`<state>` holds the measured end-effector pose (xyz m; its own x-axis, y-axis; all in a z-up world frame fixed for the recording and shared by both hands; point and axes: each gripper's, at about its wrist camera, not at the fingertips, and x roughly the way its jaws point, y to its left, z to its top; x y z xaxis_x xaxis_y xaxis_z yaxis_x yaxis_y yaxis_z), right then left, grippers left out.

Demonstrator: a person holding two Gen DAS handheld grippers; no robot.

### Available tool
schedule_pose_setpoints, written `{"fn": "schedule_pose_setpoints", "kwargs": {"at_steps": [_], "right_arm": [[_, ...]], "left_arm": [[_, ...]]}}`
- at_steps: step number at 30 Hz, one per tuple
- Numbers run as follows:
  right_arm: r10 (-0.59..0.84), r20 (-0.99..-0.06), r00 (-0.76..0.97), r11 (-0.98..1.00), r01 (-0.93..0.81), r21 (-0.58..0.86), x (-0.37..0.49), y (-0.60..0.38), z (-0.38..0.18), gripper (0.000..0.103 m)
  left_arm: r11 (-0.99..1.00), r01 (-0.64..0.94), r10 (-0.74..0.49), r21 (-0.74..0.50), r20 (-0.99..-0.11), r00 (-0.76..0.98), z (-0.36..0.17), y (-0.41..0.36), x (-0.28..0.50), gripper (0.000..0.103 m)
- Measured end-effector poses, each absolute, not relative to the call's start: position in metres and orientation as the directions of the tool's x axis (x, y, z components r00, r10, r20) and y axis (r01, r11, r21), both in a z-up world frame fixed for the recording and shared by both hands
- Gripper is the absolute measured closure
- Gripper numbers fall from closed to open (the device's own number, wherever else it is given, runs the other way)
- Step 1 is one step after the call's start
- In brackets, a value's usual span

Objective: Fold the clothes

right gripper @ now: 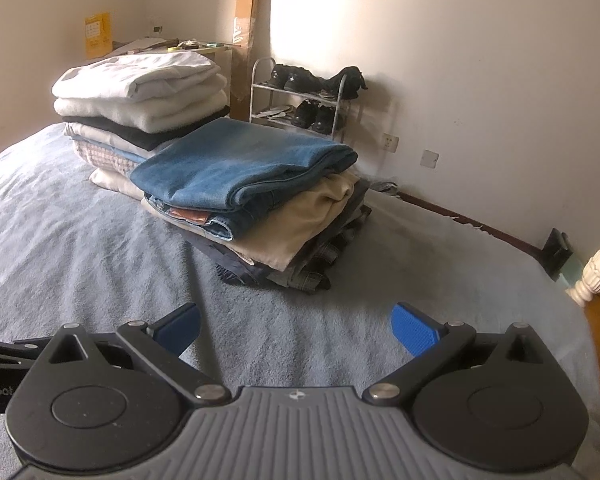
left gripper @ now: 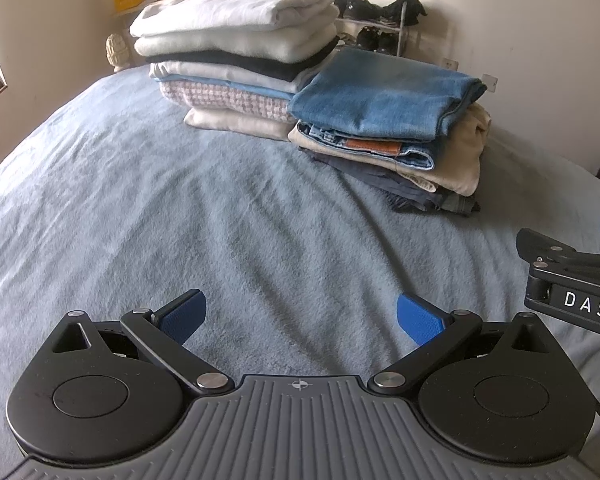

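**Two piles folded, nothing loose in sight**

Over the bed [left gripper: 140,200] we are holding both claws spread apart and empty: the left claw [left gripper: 300,316], the right claw [right gripper: 296,324]. At twelve o'clock two stacks are standing side by side, touching: a pale stack [left gripper: 236,52] and a jeans stack [left gripper: 388,128]. We are judging the folding nearly finished; no unfolded garment is showing.
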<state>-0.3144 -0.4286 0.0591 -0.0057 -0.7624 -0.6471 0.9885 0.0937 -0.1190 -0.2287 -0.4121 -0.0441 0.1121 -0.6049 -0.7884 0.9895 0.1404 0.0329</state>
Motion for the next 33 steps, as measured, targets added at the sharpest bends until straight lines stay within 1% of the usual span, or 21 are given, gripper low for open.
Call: {"fn": "schedule_pose_setpoints", "kwargs": {"at_steps": [33], "right_arm": [[-0.768, -0.641, -0.011, 0.085, 0.989, -0.118, -0.3175, -0.4263, 0.0616, 0.0]], "left_arm": [[0.144, 0.989, -0.604, 0.034, -0.788, 0.115, -0.0427, -0.4114, -0.2307, 0.001]]}}
